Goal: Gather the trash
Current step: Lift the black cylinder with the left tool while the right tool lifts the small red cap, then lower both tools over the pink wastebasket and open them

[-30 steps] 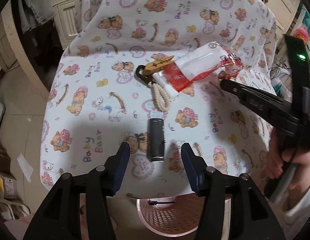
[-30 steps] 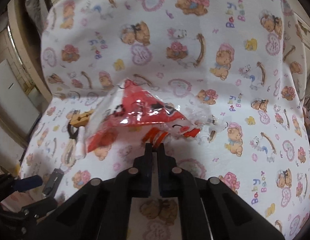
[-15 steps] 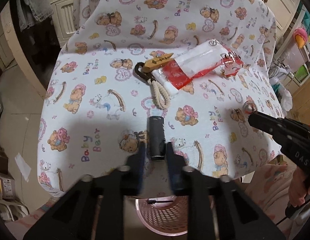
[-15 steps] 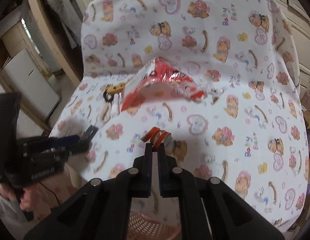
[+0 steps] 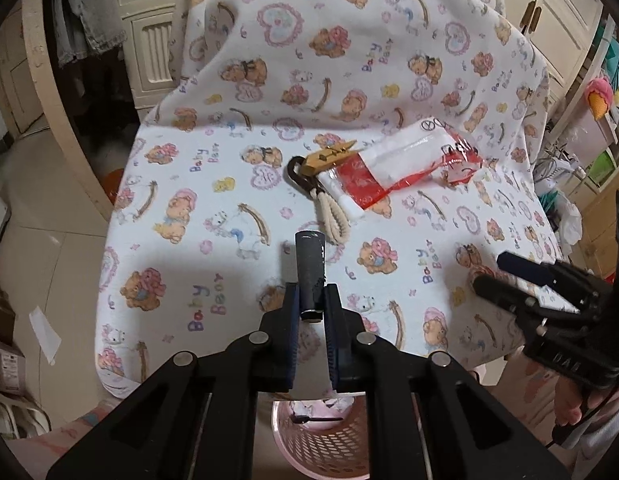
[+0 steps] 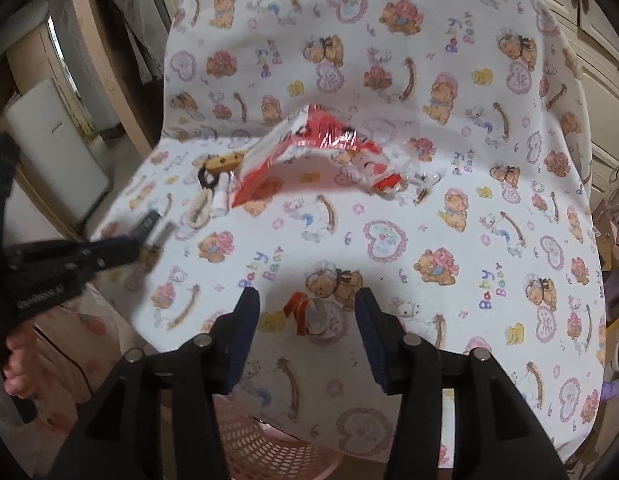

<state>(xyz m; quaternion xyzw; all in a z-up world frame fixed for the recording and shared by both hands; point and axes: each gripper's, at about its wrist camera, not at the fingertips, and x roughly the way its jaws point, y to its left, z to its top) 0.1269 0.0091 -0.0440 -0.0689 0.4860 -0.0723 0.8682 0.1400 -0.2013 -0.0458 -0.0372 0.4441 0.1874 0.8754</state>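
The left hand-held gripper (image 5: 311, 300) is clamped on a dark cylinder (image 5: 309, 276) at the desk's (image 5: 181, 248) near edge. The right hand-held gripper (image 6: 307, 320), jaws just opening, straddles an orange-and-white scrap (image 6: 305, 314). A pink basket (image 5: 321, 440) stands below.

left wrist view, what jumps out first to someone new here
The teddy-bear print cloth fills the view. Near its front edge the left gripper has its jaws shut on a dark cylinder. Farther back lies a red and white plastic wrapper beside a wooden clip, and a pink basket sits below the front edge.
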